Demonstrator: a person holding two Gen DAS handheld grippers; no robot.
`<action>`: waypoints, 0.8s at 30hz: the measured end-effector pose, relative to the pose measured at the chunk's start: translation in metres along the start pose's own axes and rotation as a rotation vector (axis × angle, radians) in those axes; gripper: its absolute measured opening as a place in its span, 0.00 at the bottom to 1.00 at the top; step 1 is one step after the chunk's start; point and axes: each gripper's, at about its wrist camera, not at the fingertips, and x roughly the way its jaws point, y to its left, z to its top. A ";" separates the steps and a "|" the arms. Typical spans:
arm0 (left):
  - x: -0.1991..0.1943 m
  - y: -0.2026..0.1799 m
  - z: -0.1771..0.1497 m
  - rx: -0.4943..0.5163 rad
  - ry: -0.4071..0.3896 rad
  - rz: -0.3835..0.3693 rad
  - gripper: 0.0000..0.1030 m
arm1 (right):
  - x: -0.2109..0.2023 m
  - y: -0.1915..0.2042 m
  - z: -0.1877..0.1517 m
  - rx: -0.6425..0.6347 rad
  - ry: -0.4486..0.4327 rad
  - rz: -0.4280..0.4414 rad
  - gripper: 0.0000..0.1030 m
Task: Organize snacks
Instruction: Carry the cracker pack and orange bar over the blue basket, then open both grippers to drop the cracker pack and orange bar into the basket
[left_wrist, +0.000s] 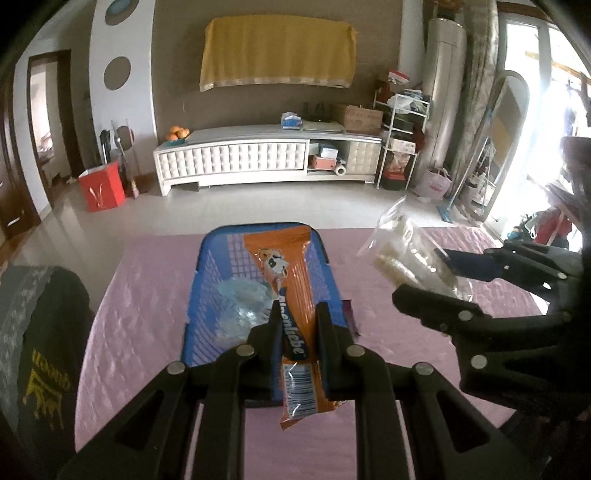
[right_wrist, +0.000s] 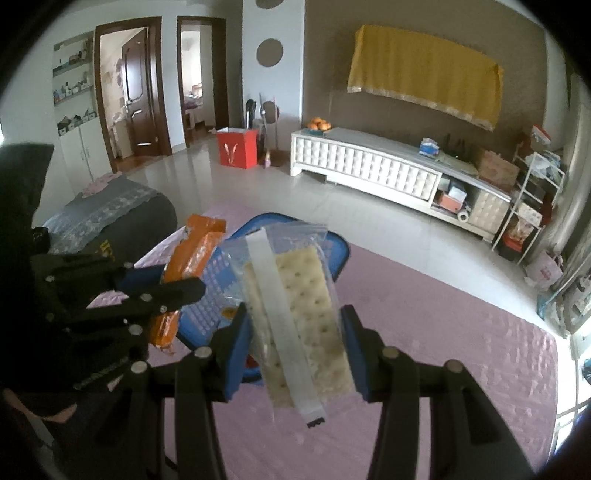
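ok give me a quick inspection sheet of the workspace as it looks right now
surface: pink quilted cover on the table, bare around the basket
job's things: blue basket with a clear bluish wrapper inside; orange snack bar; clear cracker pack
clutter: a dark purple thing pokes out beside the basket, too hidden to name
grippers: left tool shut on the orange snack bar, above the basket; right tool shut on the cracker pack, off the table
cables: nothing seen
surroundings: dark cushion with lace cover, white TV cabinet with oranges, red box on the tiled floor, yellow cloth on the wall
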 end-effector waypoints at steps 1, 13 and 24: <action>0.001 0.004 0.001 0.006 0.003 -0.007 0.14 | 0.004 0.002 0.002 -0.003 0.005 0.003 0.51; 0.055 0.052 0.004 0.029 0.108 -0.062 0.14 | 0.065 0.015 0.016 0.044 0.063 0.049 0.51; 0.105 0.071 -0.005 0.031 0.187 -0.122 0.14 | 0.123 0.019 0.015 0.046 0.150 0.064 0.51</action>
